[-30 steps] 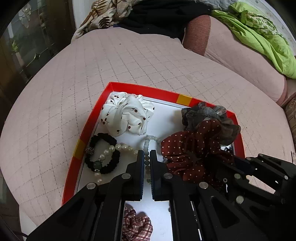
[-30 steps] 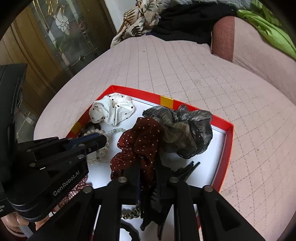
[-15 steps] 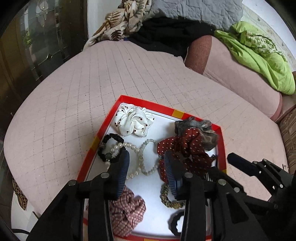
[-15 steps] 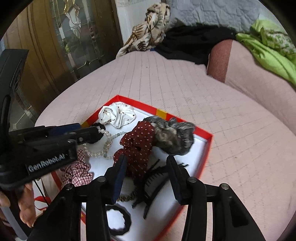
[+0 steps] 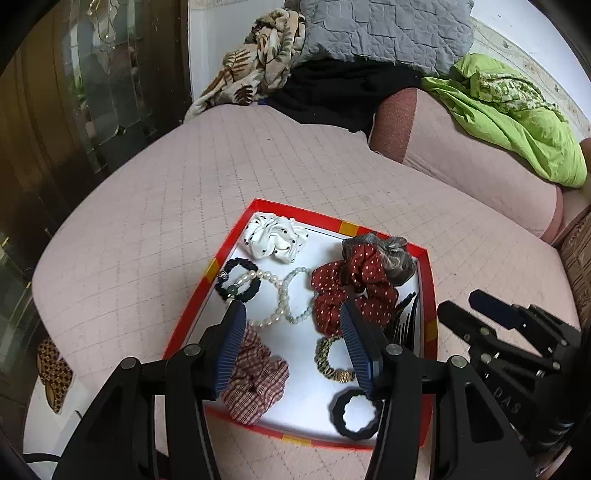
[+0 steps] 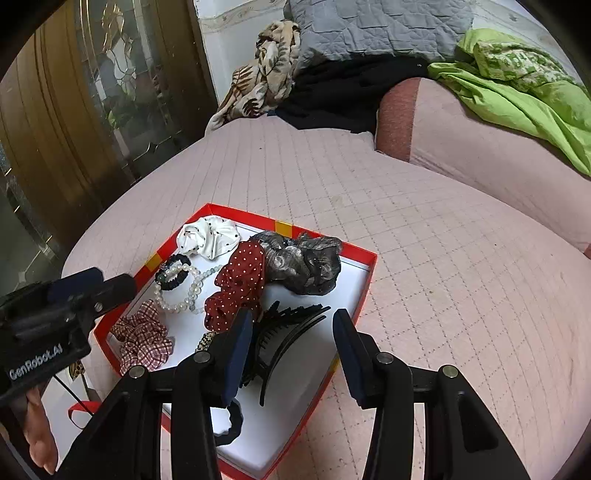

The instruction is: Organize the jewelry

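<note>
— Pink quilted bed (image 5: pixel 155 229) fills most of both views, with a grey quilt (image 5: pixel 384 29), a leaf-print cloth (image 5: pixel 258 66) and a green blanket (image 5: pixel 517 122) heaped at the far end. What sits on it?

— One red tray (image 5: pixel 188 317) with a white floor, near the front edge of the bed. All the jewelry and hair things lie inside it.

— Which ones?

— At the far left corner, a white scrunchie (image 5: pixel 275 236) with dark dots. Beside the left wall, a black hair tie (image 5: pixel 236 284), with a pearl bracelet (image 5: pixel 266 295) draped across it and a pale green bead bracelet (image 5: pixel 295 295) touching the pearls. On the right, a red dotted scrunchie (image 5: pixel 351 291) leans against a grey sheer scrunchie (image 5: pixel 391 254) in the far right corner.

— And nearer the cameras?

— A red checked scrunchie (image 5: pixel 255 376) at the near left, a gold chain bracelet (image 5: pixel 332 362) in the middle, a black scalloped ring (image 5: pixel 354 413) by the near wall, and a black hair claw (image 6: pixel 284 339) along the right wall.

— How do the grippers stand?

— Left gripper (image 5: pixel 293 347) hovers above the middle of the tray, fingers spread wide, nothing between them. Right gripper (image 6: pixel 291 354) hangs over the tray's right wall, near the hair claw, also spread apart and holding nothing
</note>
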A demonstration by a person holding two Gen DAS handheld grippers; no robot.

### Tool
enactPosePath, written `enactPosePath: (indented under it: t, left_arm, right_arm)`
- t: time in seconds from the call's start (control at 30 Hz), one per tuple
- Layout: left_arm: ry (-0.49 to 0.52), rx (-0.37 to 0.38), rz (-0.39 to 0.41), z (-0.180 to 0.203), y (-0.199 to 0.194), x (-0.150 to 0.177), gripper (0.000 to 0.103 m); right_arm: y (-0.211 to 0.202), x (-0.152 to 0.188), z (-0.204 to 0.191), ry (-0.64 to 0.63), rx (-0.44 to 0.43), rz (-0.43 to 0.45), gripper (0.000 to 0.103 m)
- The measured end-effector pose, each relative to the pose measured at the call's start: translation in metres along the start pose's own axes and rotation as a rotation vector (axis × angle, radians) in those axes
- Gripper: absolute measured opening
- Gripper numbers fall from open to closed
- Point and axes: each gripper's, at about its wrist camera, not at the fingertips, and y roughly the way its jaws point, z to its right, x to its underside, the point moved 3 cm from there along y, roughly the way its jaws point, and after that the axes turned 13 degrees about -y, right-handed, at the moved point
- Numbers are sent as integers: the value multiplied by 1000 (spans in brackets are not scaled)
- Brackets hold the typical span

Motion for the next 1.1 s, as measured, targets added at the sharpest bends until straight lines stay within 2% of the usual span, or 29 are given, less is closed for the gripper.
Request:
enactPosePath:
  t: [0.07, 0.2, 0.27, 0.47, 0.8, 0.93, 1.1]
  left_arm:
    - [7, -12, 0, 2, -6, 4, 54]
    - [39, 12, 35, 14, -27, 16, 69]
    - [58, 11, 60, 20, -36, 23, 71]
    - [91, 34, 54, 43, -47, 45, 73]
    - [80, 64, 46, 76, -57, 78, 74]
    - [92, 63, 56, 86, -61, 94, 74]
    - [137, 30, 102, 99, -69, 112, 79]
  right_arm:
    - [-5, 4, 0, 12, -4, 6, 49]
    - [-14, 21, 5, 51, -15, 5, 49]
    - [-18, 32, 9, 72, -15, 1, 49]
    - [-34, 65, 32, 127, 11, -9, 49]
    - [-64, 110, 61, 191, 53, -30, 52]
    - [-78, 123, 63, 177, 100, -31, 54]
    - [-90, 136, 63, 163, 156, -36, 58]
